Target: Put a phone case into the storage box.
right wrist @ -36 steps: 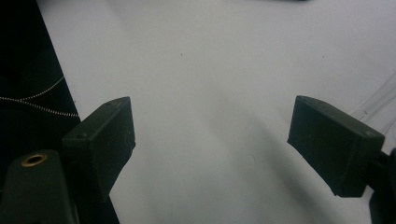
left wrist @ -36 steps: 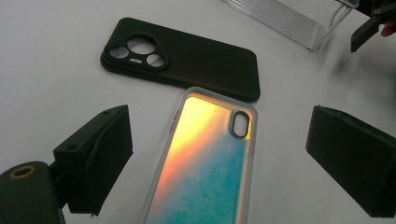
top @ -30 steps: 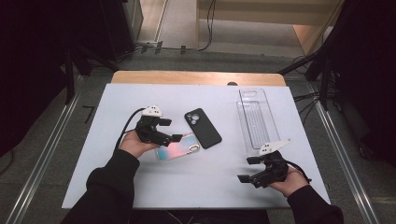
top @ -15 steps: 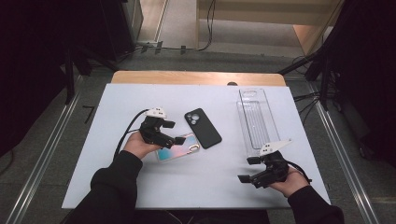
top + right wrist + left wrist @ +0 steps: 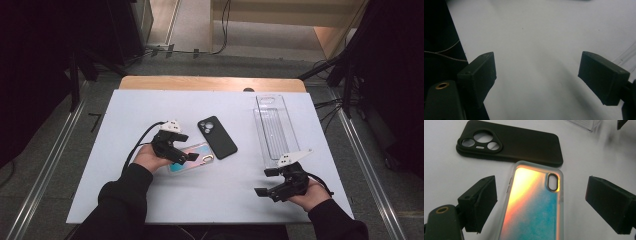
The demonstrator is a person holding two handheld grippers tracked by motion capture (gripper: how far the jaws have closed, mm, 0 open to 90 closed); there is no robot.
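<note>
An iridescent phone case (image 5: 534,205), shading from orange to blue inside a frosted rim, is seen lying flat on the white tabletop (image 5: 150,107), left of the middle and toward the person's side. In the left gripper view it is framed between the two black jaws, which are spread wide on either side of it; a clear gap is left between each jaw and the case's edges, so nothing is gripped. The oval camera cut-out of the case is turned toward the far end, away from the gripper.

In the high view the left gripper (image 5: 189,157) is held low over the near end of this case, with the left hand (image 5: 150,159) resting on the tabletop behind it and a black cable looped out to the left.

Just beyond the iridescent case a black phone case (image 5: 217,137) is laid flat, its camera openings toward the far side. The two cases are set very close at one corner; whether they touch cannot be told.

Farther right, a clear plastic tray (image 5: 274,127), long and narrow, is placed lengthwise on the tabletop, well apart from both cases.

The right gripper (image 5: 266,182) is held near the front right of the tabletop, just in front of the tray's near end. Its jaws are spread wide over bare white surface, and nothing is held between them.
</note>
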